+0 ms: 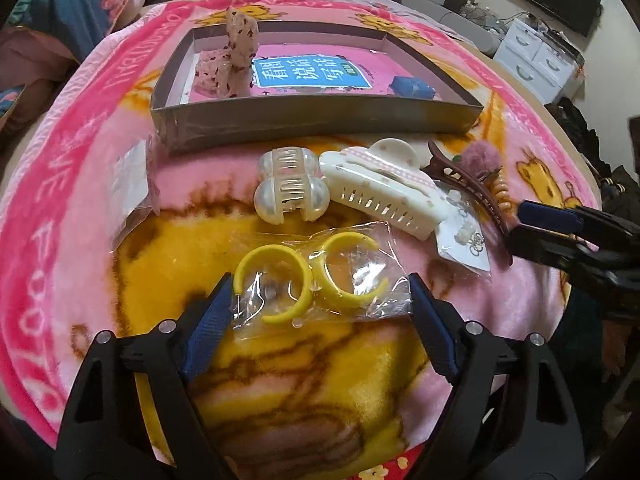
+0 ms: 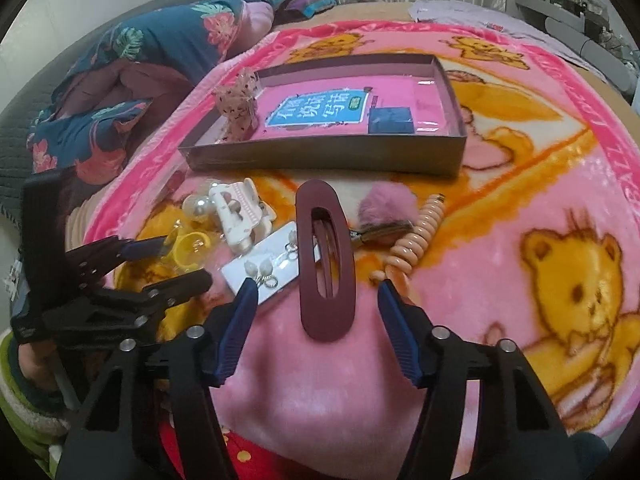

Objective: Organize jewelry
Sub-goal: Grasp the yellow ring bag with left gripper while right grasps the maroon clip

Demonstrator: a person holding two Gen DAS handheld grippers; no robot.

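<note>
Your left gripper straddles the bag with the two yellow hoops; the jaws stand wide, the pads at the bag's two ends, not yet pressing as far as I can tell. Close slowly and catch the plastic and one hoop together, or the slick film may slide out.

Your right gripper sits about half open over the near end of the maroon clip, with clear gaps on both sides, so it holds nothing. Centre on the clip's long sides and keep the left pad off the earring card, which lies under the clip's left edge. Lift straight up so the card stays on the blanket.

These pieces lie in the middle of the blanket, in front of the tray's near wall. Beside them are the pearl claw, the white claw, a pink pom-pom clip and a coil tie.

The tray holds a speckled scrunchie in its far left corner, a small blue box near its right wall, and a pink printed sheet on its floor. Most of the floor is free, so set each piece in its own spot.
</note>
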